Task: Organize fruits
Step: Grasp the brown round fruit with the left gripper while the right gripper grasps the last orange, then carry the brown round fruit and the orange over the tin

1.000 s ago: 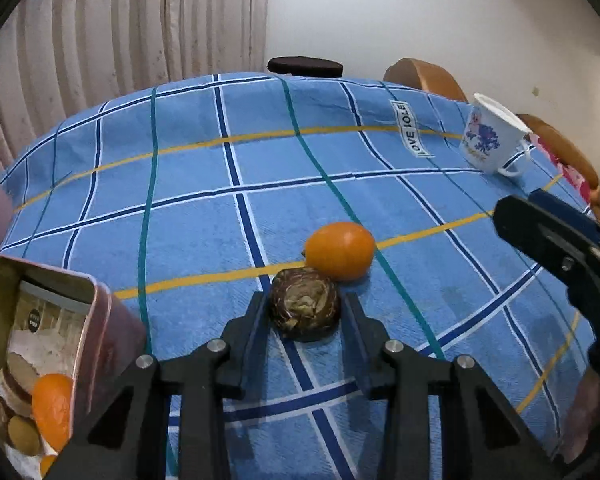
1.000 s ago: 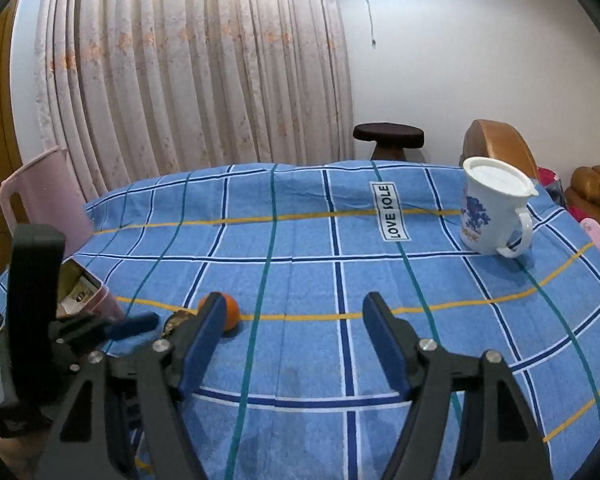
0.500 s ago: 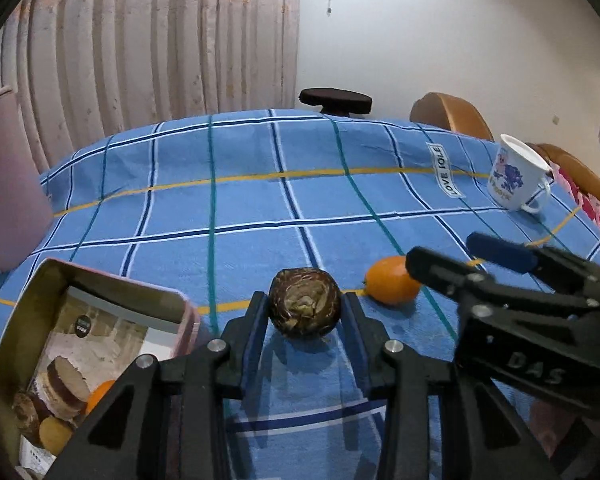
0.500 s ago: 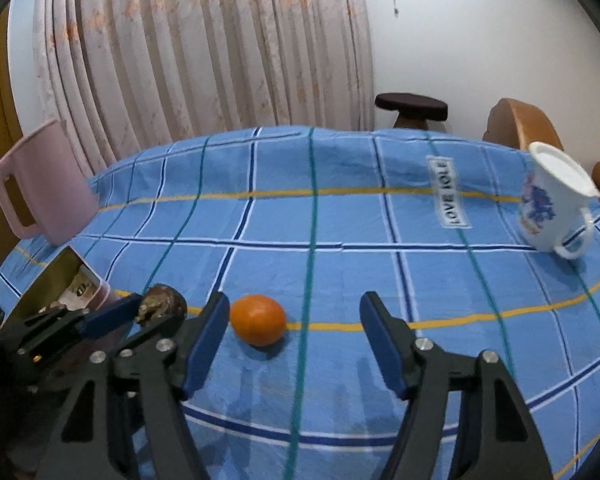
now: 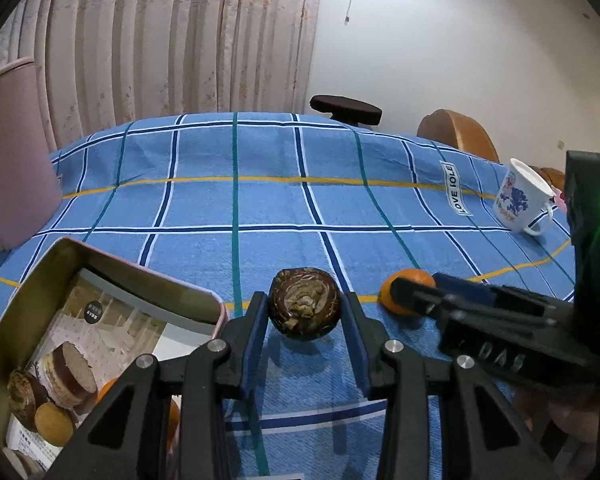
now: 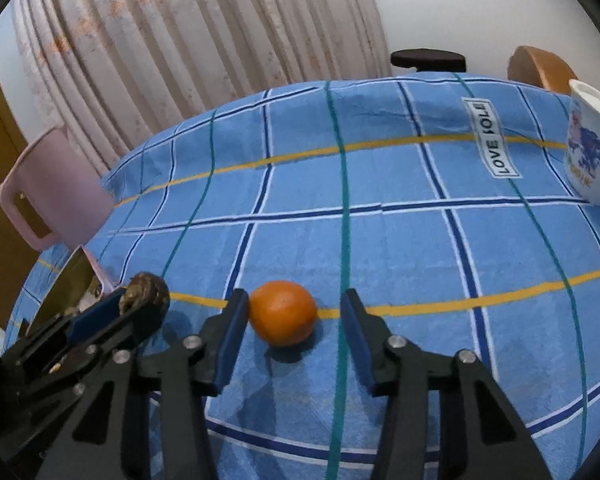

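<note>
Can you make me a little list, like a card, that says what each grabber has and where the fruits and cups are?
left gripper: shut on the brown fruit, held above the cloth
right gripper: jaws have just been closing around the orange; one pad touches it, the other is apart
orange: resting on the blue checked tablecloth
tin box: open, beside the left gripper, fruit inside
white mug: upright, far right on the cloth
pink jug: upright, far left
</note>
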